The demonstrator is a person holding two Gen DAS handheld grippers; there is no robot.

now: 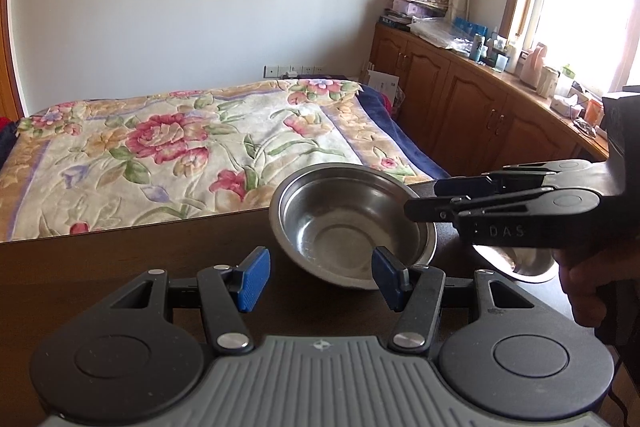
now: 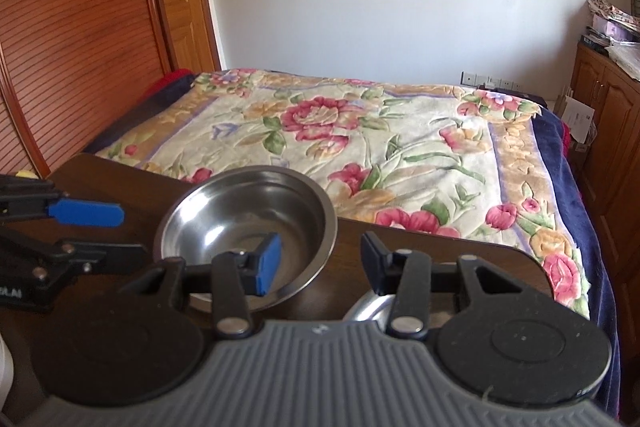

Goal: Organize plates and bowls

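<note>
A steel bowl (image 1: 352,223) (image 2: 248,223) rests on the dark wooden table (image 1: 120,259). My left gripper (image 1: 320,279) is open just in front of the bowl, its right blue pad (image 1: 386,279) overlapping the bowl's near rim in view. From the right comes my right gripper (image 1: 422,197) (image 2: 320,261), also open. Its blue left pad (image 2: 268,263) hangs over the bowl's inside and its other finger stays outside the rim. A second steel bowl (image 1: 516,259) (image 2: 372,311) lies under the right gripper, mostly hidden. In the right wrist view the left gripper (image 2: 92,231) shows at the left edge.
A bed with a floral blanket (image 1: 180,147) lies right behind the table's far edge. Wooden cabinets (image 1: 460,99) with a cluttered top run along the right wall under a window. A slatted wooden door (image 2: 80,47) stands at the left. A person's hand (image 1: 588,287) holds the right gripper.
</note>
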